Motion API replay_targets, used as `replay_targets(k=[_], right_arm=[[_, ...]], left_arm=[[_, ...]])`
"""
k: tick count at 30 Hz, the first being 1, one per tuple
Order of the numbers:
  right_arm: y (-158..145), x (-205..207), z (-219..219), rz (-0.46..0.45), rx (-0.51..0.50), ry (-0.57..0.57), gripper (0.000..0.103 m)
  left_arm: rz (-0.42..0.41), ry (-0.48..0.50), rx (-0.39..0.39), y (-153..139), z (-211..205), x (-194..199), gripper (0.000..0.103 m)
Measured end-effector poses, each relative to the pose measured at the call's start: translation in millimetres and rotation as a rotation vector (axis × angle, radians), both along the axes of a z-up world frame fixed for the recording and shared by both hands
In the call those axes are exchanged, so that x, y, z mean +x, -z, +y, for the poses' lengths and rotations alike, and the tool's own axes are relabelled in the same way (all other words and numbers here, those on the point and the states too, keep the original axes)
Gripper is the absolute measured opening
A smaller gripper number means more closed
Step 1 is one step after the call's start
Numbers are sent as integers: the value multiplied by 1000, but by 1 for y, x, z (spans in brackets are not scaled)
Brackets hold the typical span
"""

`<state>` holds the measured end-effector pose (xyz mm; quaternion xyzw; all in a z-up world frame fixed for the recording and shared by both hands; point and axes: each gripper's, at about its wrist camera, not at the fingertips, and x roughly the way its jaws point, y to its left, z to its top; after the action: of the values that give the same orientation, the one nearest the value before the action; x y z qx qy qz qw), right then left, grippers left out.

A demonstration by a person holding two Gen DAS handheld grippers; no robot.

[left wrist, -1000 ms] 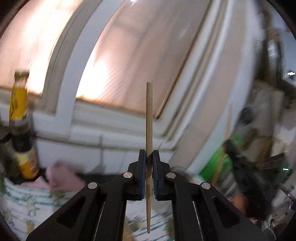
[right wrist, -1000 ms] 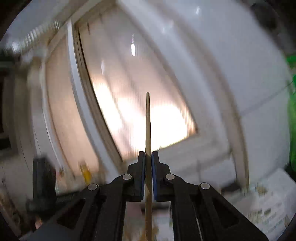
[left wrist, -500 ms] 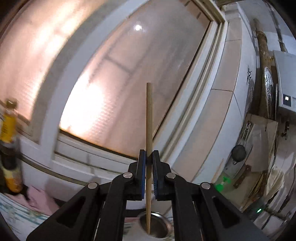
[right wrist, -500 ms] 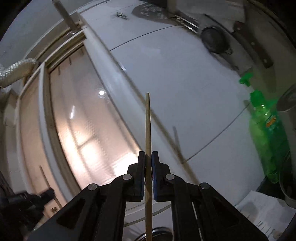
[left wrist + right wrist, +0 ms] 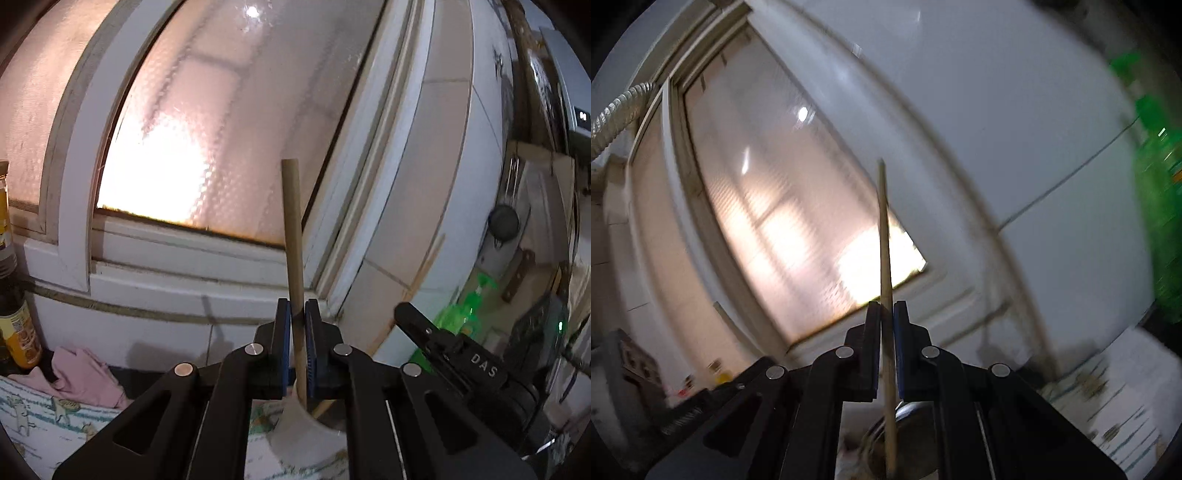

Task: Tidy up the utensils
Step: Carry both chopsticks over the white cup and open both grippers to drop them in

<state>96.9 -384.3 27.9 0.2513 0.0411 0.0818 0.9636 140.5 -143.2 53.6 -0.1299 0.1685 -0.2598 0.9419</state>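
Window swung left; each claw (image 5: pixel 295 345) (image 5: pixel 885 345) still clamps 1 chopstick (image 5: pixel 293 236) (image 5: pixel 885 236), now over the cup (image 5: pixel 303 432).

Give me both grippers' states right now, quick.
Left gripper: closed on a wooden chopstick, held upright.
Right gripper: closed on a second wooden chopstick, also upright.

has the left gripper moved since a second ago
Yes. The left gripper, shut on its chopstick, swung right: the sauce bottle slid left, and a cup appeared below.
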Motion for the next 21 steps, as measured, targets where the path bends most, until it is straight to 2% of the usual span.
replay_targets(k=[3, 5, 7, 10, 14, 18, 19, 20, 21], right_arm=[[-2, 3, 9, 62, -78, -19, 8], [-1, 10, 16, 106, -132, -39, 8], [2, 20, 23, 166, -151, -74, 9], [12, 32, 26, 236, -158, -75, 9], [19, 35, 24, 247, -122, -103, 10], [18, 34, 28, 240, -150, -59, 10], [18, 33, 28, 240, -161, -54, 10], [16, 34, 29, 242, -166, -52, 10], [16, 34, 28, 244, -165, -50, 11]], left_arm=[[70, 56, 46, 2, -8, 7, 7], [78, 67, 73, 5, -14, 6, 7], [72, 63, 124, 9, -21, 5, 7], [91, 69, 137, 19, -24, 3, 7], [104, 74, 124, 24, -22, 6, 7], [86, 61, 131, 23, -20, 6, 8], [83, 64, 132, 22, -20, 5, 9], [80, 66, 129, 20, -18, 4, 14], [75, 66, 124, 19, -17, 2, 24]])
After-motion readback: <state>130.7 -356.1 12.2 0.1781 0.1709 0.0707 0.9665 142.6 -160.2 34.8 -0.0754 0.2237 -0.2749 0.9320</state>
